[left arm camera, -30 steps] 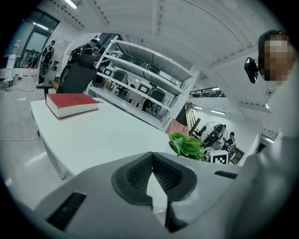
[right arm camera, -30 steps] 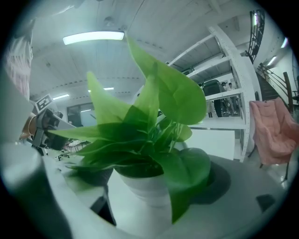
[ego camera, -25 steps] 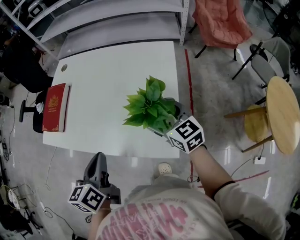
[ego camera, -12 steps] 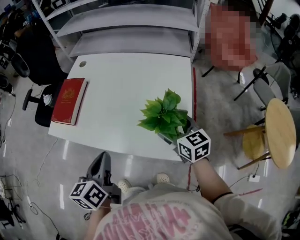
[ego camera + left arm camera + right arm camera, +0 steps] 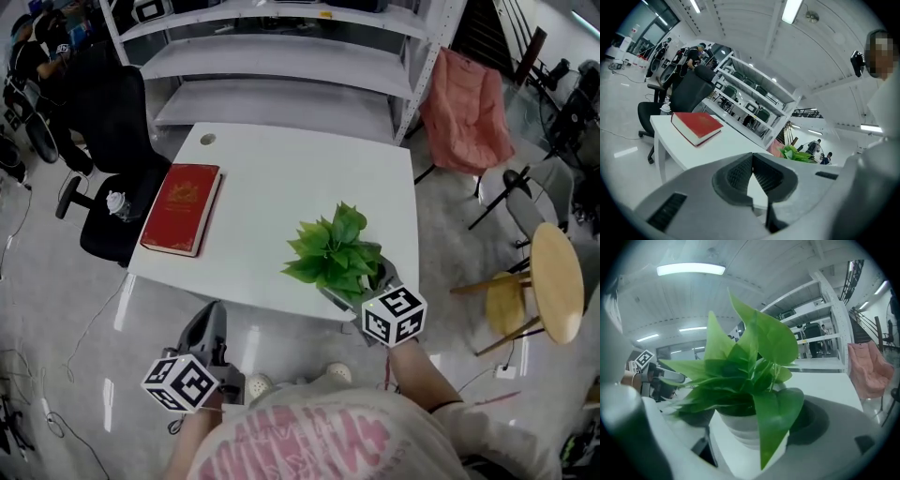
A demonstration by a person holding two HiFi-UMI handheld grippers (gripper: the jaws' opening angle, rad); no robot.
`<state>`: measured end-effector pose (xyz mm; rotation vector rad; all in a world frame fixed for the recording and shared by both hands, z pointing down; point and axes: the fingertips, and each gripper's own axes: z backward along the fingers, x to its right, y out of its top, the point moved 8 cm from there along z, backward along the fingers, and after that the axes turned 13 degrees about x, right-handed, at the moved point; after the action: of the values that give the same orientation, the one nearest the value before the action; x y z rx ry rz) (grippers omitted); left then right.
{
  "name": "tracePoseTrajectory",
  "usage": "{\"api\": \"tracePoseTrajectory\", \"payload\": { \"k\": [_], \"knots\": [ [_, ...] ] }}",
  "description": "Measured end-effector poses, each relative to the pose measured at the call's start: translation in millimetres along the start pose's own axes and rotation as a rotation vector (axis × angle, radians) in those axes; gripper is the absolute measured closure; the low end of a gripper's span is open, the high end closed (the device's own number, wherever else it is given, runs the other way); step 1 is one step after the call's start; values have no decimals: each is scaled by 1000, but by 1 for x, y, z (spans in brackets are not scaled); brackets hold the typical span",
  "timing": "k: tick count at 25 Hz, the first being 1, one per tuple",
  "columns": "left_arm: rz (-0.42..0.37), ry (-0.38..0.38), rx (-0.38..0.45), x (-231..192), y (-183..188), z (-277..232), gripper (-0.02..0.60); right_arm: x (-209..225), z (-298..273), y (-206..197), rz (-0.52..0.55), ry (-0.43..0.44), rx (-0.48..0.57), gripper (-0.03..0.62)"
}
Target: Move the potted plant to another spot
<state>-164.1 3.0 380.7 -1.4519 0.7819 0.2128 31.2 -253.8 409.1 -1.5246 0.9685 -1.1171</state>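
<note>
White rectangular desk (image 5: 281, 178), near right corner: leafy green potted plant in white ribbed pot (image 5: 740, 371), clamped by right claw (image 5: 364, 284); left claw (image 5: 752, 165) closed, empty.

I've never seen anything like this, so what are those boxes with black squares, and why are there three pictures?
There is no robot here. A person holds a grabbing tool in each hand, and the marked cubes are part of those tools. One picture comes from a camera on the person's head, looking down. The other two come from cameras riding on each tool, looking along its jaws. On the white table lies a red hardcover book. Near the table's front corner is a green leafy plant in a white ribbed pot. The right gripper has its jaws closed on the pot. The left gripper is off the table, jaws together, holding nothing.
</note>
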Motion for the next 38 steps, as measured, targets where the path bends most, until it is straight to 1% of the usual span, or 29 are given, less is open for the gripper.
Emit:
{"api": "tracePoseTrajectory", "payload": {
  "k": [4, 10, 14, 17, 20, 25, 32, 38],
  "knots": [
    [13, -11, 37, -37, 30, 13, 578, -40, -29, 5, 15, -4, 16, 112],
    [17, -15, 70, -85, 67, 43, 578, -88, -64, 9, -45, -31, 71, 112],
    [14, 6, 92, -117, 89, 65, 578, -117, -83, 8, -87, -41, 123, 112],
    [19, 23, 119, -133, 102, 77, 578, -133, -95, 8, -85, -41, 124, 112],
    [26, 35, 128, -144, 104, 87, 578, -145, -104, 9, -84, -28, 117, 111],
    [56, 64, 117, -159, 98, 96, 578, -154, -119, 12, -84, -22, 101, 111],
    [101, 115, 126, -187, 113, 80, 578, -144, -161, 13, -82, -65, 49, 112],
    [89, 131, 134, -202, 113, 69, 578, -125, -178, -1, -80, -92, 42, 112]
  ]
}}
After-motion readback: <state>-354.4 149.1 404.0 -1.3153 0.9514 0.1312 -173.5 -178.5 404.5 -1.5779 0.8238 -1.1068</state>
